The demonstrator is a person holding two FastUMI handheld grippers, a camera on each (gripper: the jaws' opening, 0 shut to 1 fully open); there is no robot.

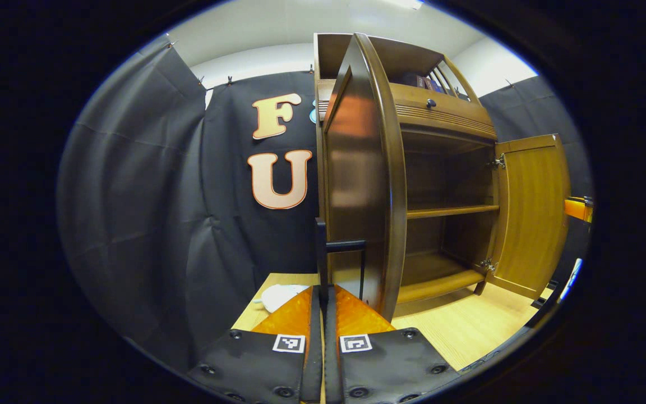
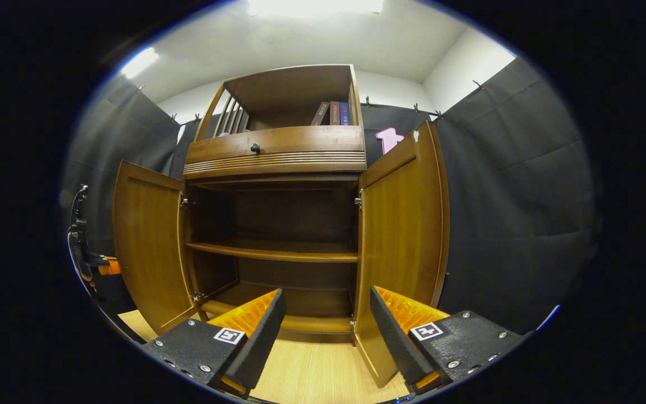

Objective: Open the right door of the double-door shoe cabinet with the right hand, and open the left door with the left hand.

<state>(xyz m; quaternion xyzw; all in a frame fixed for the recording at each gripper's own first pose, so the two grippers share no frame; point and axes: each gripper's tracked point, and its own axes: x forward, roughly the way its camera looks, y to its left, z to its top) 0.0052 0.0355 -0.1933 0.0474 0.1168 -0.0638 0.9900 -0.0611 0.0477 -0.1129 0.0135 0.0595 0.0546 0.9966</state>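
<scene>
The brown wooden shoe cabinet [image 2: 278,160] stands with both doors swung open, baring its inner shelf [image 2: 272,251]. In the left gripper view the left door [image 1: 362,185] is edge-on just ahead, and my left gripper [image 1: 323,289] is shut on its black handle [image 1: 345,244], whose upright bar runs down between the fingers. The right door [image 1: 530,213] hangs open at the far right. In the right gripper view my right gripper [image 2: 326,314] is open and holds nothing. The right door [image 2: 407,241] hangs just past its right finger, and the left door [image 2: 146,247] is open on the left.
Books [image 2: 334,112] stand in the cabinet's top compartment above a drawer with a dark knob [image 2: 254,148]. A white object [image 1: 278,294] lies on the light wood floor [image 1: 469,325] left of the cabinet. Black cloth walls close in on both sides. A cable [image 2: 76,235] hangs at far left.
</scene>
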